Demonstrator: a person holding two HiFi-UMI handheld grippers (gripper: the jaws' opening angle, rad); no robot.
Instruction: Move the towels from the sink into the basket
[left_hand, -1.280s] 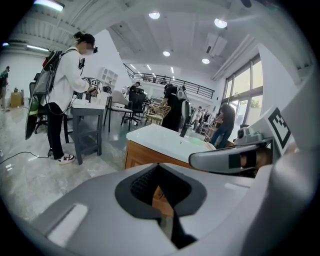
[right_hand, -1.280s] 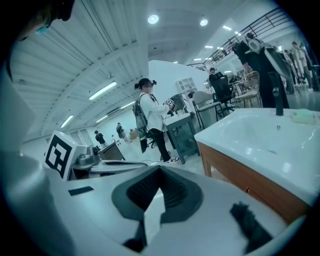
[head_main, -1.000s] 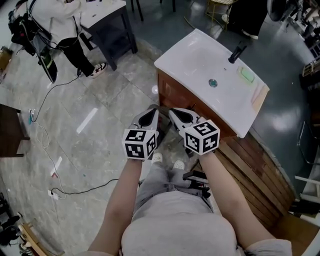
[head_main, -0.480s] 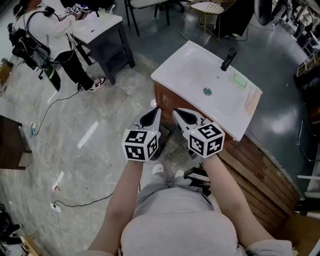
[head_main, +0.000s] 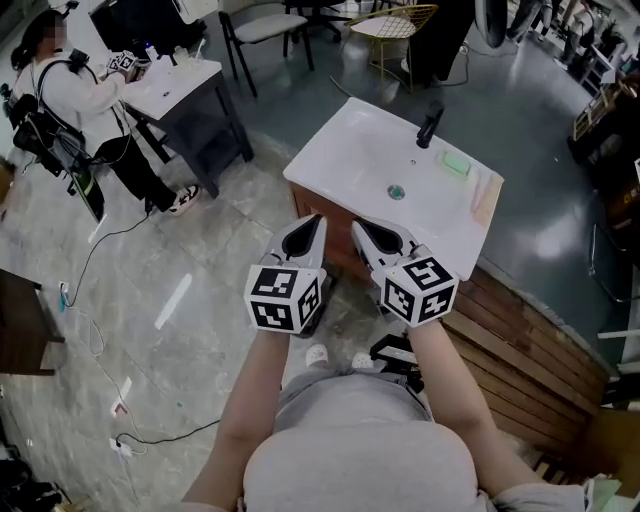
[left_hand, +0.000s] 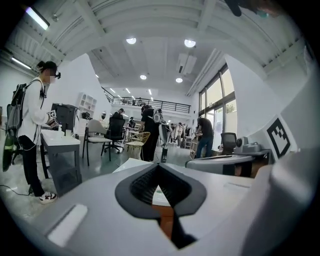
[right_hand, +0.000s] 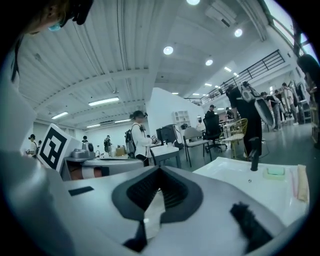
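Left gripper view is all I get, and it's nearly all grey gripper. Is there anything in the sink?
Observer: In the head view, the sink has a bare white basin. Only its drain shows in it.
Operator: Oh. Is my other gripper holding something?
Observer: No. The right gripper is shut, and its own view shows nothing between its jaws.
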